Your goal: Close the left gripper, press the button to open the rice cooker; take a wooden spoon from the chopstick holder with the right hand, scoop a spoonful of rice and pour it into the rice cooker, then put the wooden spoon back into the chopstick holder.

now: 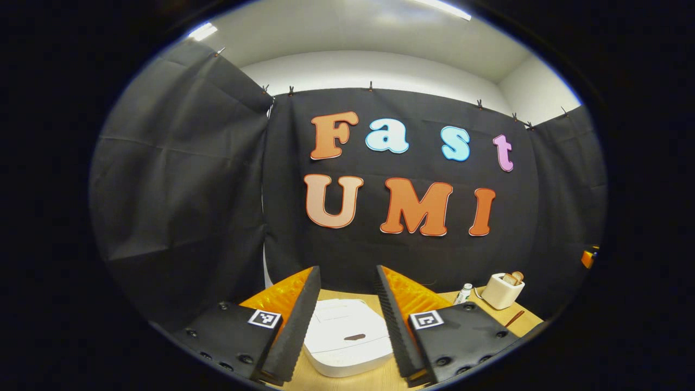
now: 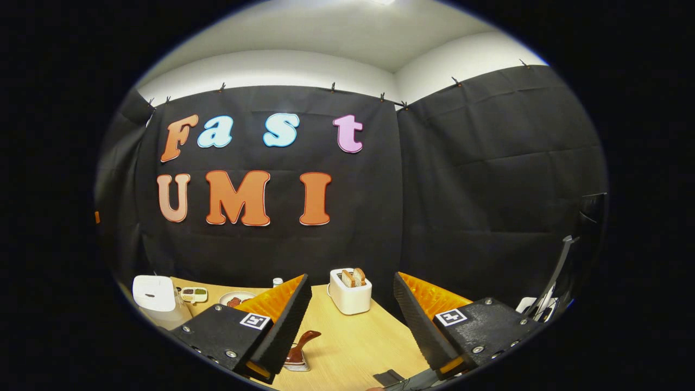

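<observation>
Two grippers hover over the counter (image 2: pixel 347 342), both with fingers apart and holding nothing: the left gripper (image 1: pixel 347 320) frames the closed white rice cooker (image 1: pixel 347 336), the right gripper (image 2: pixel 353 326) faces a toaster (image 2: pixel 350 293). You should bring the left fingers together first, then press down squarely on the dark button (image 1: pixel 354 337), which lies on the lid between and just beyond your fingers. The wooden spoon (image 2: pixel 300 347) stands just right of the right gripper's left finger.

L cam: faces back wall, low over table (image 1: pixel 380 380) | R cam: same | shared: toaster (image 1: pixel 502 290)
</observation>
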The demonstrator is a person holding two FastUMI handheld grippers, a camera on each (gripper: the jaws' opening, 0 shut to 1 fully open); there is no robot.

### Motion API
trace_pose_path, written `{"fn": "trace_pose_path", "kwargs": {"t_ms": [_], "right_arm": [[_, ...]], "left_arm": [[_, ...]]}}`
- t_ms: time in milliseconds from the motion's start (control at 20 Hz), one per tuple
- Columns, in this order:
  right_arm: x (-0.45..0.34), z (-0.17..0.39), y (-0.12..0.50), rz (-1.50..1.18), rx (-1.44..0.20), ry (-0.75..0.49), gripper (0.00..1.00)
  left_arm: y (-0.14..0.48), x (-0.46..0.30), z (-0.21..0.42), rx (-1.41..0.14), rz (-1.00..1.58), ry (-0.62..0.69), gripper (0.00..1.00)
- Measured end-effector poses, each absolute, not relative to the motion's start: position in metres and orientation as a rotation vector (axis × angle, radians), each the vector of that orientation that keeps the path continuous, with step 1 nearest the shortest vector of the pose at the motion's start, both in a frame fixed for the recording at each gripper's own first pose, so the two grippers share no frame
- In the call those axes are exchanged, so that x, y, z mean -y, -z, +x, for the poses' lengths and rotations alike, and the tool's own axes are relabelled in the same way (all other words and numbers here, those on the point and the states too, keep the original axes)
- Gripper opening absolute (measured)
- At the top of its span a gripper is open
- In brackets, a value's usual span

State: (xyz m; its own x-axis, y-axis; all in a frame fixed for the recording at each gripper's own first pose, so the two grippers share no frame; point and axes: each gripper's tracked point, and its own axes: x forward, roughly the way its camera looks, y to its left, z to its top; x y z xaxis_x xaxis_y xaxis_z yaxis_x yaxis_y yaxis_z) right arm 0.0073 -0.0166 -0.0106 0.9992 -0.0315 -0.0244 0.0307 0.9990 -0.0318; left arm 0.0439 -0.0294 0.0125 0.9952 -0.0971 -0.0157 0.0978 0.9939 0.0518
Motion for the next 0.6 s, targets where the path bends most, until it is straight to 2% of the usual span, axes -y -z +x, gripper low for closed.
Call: {"fn": "trace_pose_path", "kwargs": {"t_ms": [200, 250, 350, 450, 500, 550, 600], "right_arm": [[0.017, 0.007, 0.007, -0.059, -0.011, 0.035, 0.95], [0.018, 0.007, 0.005, -0.063, -0.008, 0.038, 0.95], [0.018, 0.008, 0.003, -0.065, -0.001, 0.042, 0.95], [0.017, 0.007, 0.003, -0.065, -0.001, 0.044, 0.95], [0.018, 0.008, 0.003, -0.065, -0.002, 0.045, 0.95], [0.018, 0.008, 0.003, -0.067, -0.003, 0.045, 0.95], [0.018, 0.009, 0.004, -0.066, -0.006, 0.046, 0.95]], "left_arm": [[-0.014, 0.032, 0.045, -0.010, 0.038, 0.111, 0.36], [-0.013, 0.032, 0.046, -0.018, 0.043, 0.115, 0.33], [-0.006, 0.028, 0.051, -0.020, 0.067, 0.096, 0.36], [-0.012, 0.024, 0.050, -0.017, 0.066, 0.075, 0.10], [-0.010, 0.027, 0.049, -0.019, 0.057, 0.085, 0.05], [-0.012, 0.028, 0.060, -0.021, 0.056, 0.081, 0.08], [-0.008, 0.031, 0.054, -0.033, 0.051, 0.090, 0.05]]}}
